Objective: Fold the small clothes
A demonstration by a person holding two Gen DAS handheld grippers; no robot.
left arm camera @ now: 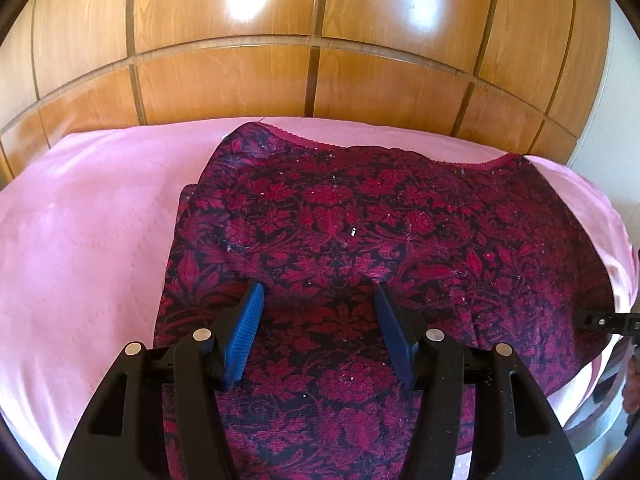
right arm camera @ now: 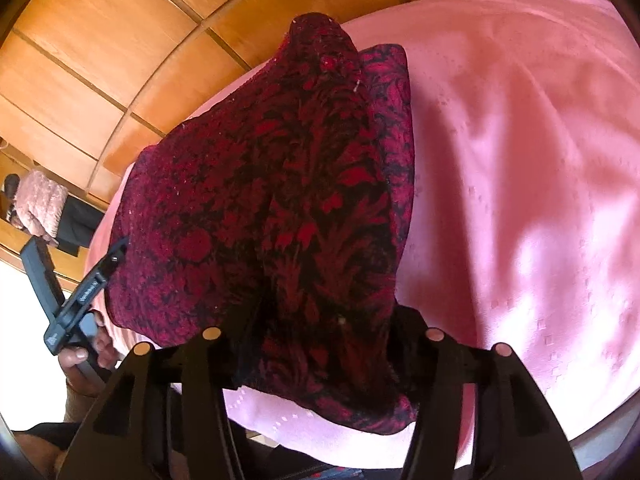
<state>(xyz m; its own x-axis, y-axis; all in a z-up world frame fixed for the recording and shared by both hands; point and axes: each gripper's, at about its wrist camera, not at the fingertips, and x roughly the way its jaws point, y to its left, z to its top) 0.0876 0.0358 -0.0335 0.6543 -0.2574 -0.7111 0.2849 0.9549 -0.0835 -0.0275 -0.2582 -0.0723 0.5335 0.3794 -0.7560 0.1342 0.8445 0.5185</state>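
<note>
A dark red and black floral garment [left arm camera: 360,232] lies spread on a pink cloth-covered table [left arm camera: 88,216], with one layer folded over at its left edge. My left gripper [left arm camera: 318,300] is open, its blue fingers [left arm camera: 248,320] resting just above the garment's near part, nothing between them. In the right wrist view the garment [right arm camera: 280,184] is lifted in a bunched fold over my right gripper [right arm camera: 324,320], which is shut on its near edge; the fingertips are hidden by the fabric. The left gripper [right arm camera: 92,280] shows at that view's left, held by a hand.
Wooden wardrobe panels [left arm camera: 320,40] stand right behind the table. The pink cloth [right arm camera: 520,160] stretches wide to the right of the garment. The table's rounded edge [left arm camera: 612,240] drops off at the right. A pink quilted item [right arm camera: 38,204] sits far off at the left.
</note>
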